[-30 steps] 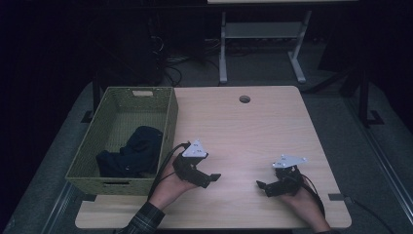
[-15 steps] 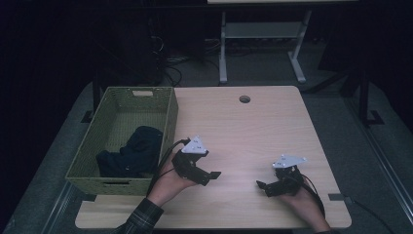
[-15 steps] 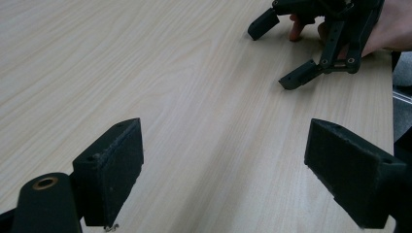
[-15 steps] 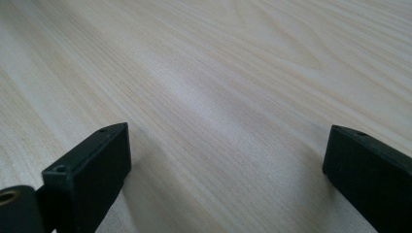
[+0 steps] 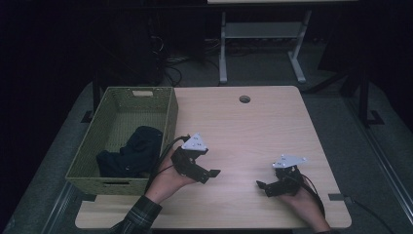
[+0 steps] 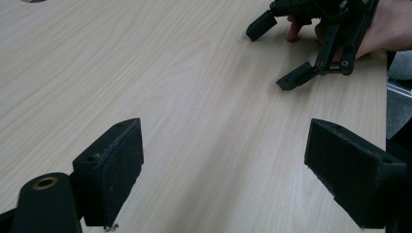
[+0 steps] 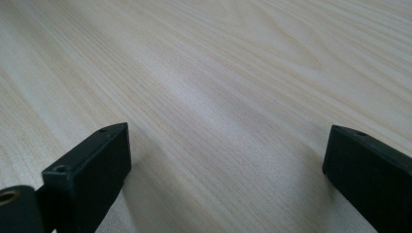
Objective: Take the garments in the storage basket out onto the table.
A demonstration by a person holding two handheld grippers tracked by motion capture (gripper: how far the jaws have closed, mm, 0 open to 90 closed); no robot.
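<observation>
My left gripper (image 5: pixel 209 174) hovers low over the wooden table (image 5: pixel 243 131), just right of the basket, held in a hand with a plaid sleeve. Its jaws point right and stand wide open over bare wood, as the left gripper view shows (image 6: pixel 223 160). My right gripper (image 5: pixel 261 186) rests near the table's front right with its jaws pointing left toward the other one. It is open too, with nothing between its jaws (image 7: pixel 223 165). The left gripper view also shows the right gripper (image 6: pixel 272 58) farther off, open, with fingers of the hand behind it.
A green woven basket (image 5: pixel 170 122) stands at the table's left side with a dark cloth (image 5: pixel 131 153) bundled inside. A round cable hole (image 5: pixel 244 99) sits near the far edge. A white stand (image 5: pixel 263 29) is on the floor beyond the table.
The left gripper has risen slightly beside the basket. The right gripper has stayed in place.
</observation>
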